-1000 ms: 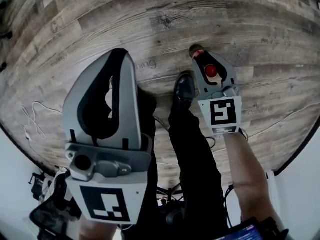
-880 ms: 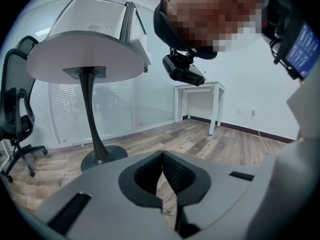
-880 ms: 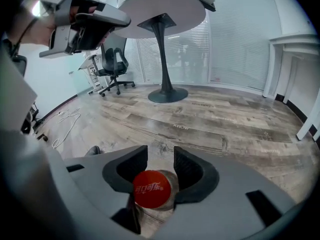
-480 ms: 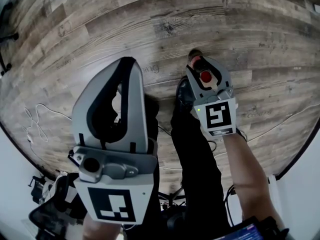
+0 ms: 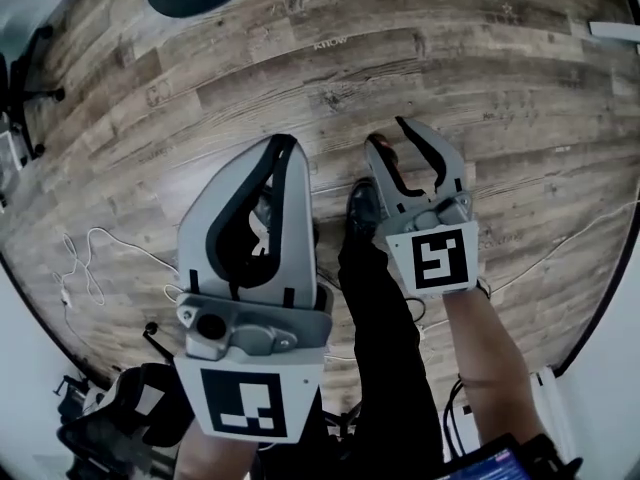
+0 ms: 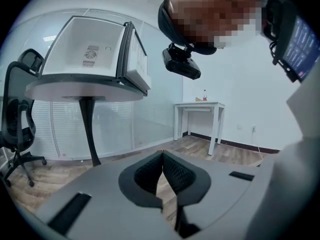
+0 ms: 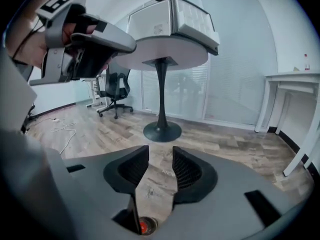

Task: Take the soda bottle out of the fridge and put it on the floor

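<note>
The soda bottle stands on the wood floor; its red cap shows low under my right gripper, and a dark reddish bit of the bottle peeks out beside the gripper's left finger. My right gripper hangs above the bottle with a clear gap between the pads, nothing in it, and its jaws are closing a little. My left gripper is held up at the left, shut and empty, its tips meeting. The small white fridge sits on a round pedestal table, door open, interior bare.
The person's black trouser leg and shoe stand right beside the bottle. The pedestal table's round base is ahead, an office chair at the left, a white desk at the right. Cables lie on the floor at left.
The right gripper has let go of the bottle and come up off it with its jaws spread; the red cap no longer shows between them in the head view. The left gripper stays shut.
</note>
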Demonstrator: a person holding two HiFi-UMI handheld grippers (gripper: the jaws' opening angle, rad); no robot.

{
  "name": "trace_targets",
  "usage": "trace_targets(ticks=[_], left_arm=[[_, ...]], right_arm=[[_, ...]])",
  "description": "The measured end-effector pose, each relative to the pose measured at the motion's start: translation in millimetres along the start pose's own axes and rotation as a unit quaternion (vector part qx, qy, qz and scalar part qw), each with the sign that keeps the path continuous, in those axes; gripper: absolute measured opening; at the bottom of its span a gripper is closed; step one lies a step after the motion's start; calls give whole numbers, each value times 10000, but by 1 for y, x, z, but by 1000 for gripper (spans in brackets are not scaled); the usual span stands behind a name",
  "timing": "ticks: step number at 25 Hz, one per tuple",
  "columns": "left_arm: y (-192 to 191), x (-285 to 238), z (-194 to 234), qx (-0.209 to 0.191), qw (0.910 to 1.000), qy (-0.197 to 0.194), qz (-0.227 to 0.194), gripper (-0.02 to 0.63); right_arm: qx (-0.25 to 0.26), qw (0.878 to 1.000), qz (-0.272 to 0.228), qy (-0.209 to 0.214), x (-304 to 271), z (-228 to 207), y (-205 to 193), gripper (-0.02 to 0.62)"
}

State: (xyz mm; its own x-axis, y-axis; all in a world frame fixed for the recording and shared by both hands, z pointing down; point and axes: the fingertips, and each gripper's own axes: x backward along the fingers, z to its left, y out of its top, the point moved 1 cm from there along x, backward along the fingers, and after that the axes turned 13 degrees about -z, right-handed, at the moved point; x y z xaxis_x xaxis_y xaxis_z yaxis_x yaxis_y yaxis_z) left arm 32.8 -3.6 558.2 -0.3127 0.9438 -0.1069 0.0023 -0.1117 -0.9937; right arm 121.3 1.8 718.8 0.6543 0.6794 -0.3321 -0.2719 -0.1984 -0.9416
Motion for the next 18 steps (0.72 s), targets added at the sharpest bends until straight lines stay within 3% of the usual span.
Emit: trace_targets(ticks=[5,9,18], left_arm=[[87,0,-7,-16,9994,-28,-339,15],[160,-1,-7,-101,9981,-7,-608,15],[342,13,10,-390,9884,239,-1451,15]], right_arm=[[-14,9965,-730,-404,20,-29,124,113],[-150,9869,-1308,-935,46,-58,227,14],[77,9639,-2291,-1357,112,-81,446,12]])
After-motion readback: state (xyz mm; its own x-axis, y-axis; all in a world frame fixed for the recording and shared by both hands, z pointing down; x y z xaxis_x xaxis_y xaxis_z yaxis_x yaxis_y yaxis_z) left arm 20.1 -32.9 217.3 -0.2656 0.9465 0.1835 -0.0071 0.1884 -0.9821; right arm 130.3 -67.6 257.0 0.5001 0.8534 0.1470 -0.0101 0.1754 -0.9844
